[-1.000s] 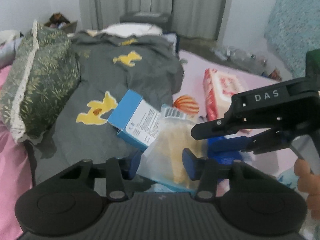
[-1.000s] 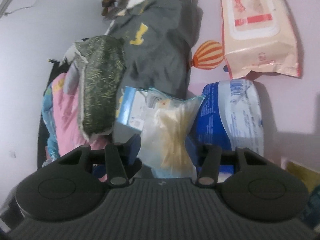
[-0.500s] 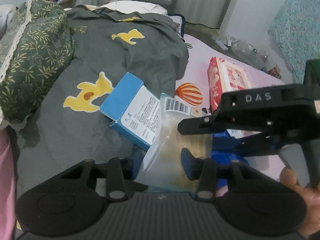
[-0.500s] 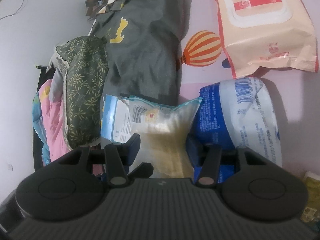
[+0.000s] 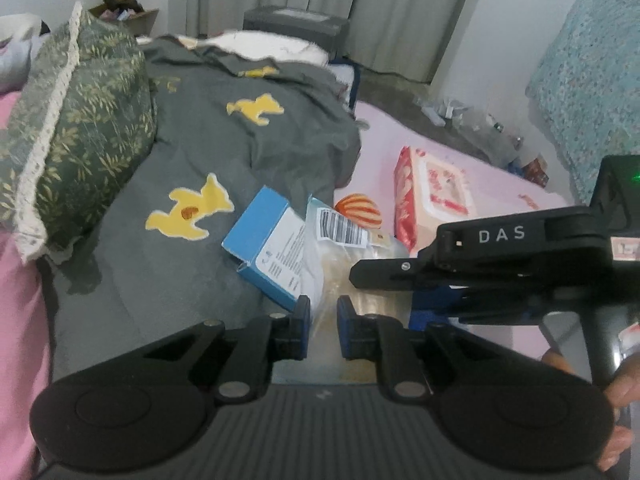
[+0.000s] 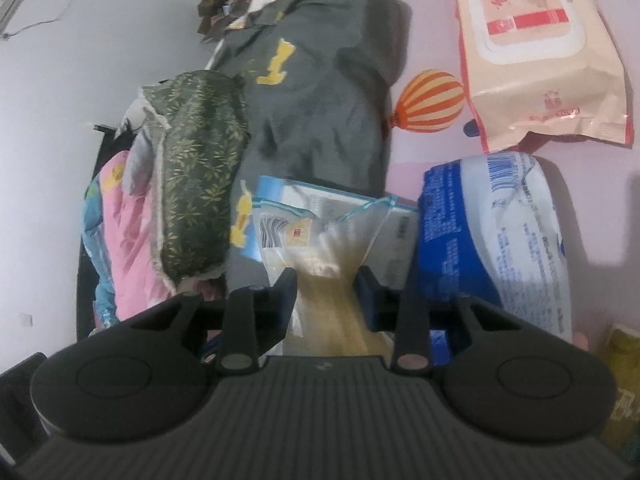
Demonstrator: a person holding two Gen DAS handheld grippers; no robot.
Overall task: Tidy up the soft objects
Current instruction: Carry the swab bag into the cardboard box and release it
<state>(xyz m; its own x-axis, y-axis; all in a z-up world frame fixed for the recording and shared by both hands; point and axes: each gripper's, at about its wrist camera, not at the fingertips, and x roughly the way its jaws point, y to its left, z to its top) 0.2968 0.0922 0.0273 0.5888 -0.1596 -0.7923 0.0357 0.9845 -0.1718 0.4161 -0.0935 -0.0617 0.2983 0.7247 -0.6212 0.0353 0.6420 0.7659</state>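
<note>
A clear plastic bag with a yellowish soft filling [image 5: 340, 256] [image 6: 324, 252] lies on the bed, partly over a blue box [image 5: 268, 252] [image 6: 396, 220]. My left gripper [image 5: 323, 326] is shut on the bag's near edge. My right gripper [image 6: 326, 296] is shut on the same bag, which is squeezed narrow between its fingers; it shows from the side in the left wrist view [image 5: 500, 260]. A blue and white soft pack [image 6: 500, 240] lies right of the bag. A wet-wipes pack [image 5: 436, 188] [image 6: 532, 48] lies beyond it.
A grey blanket with yellow bears [image 5: 240, 140] [image 6: 320, 92] covers the bed's middle. A green leaf-print pillow [image 5: 76, 120] [image 6: 196, 168] sits at the left. The pink sheet has a striped balloon print [image 5: 358, 210] [image 6: 432, 100]. A yellow item [image 6: 624, 352] is at the right edge.
Both grippers have closed in on the bag: the left one from open to pinching its edge, the right one squeezing its middle. The bag has bunched up.
</note>
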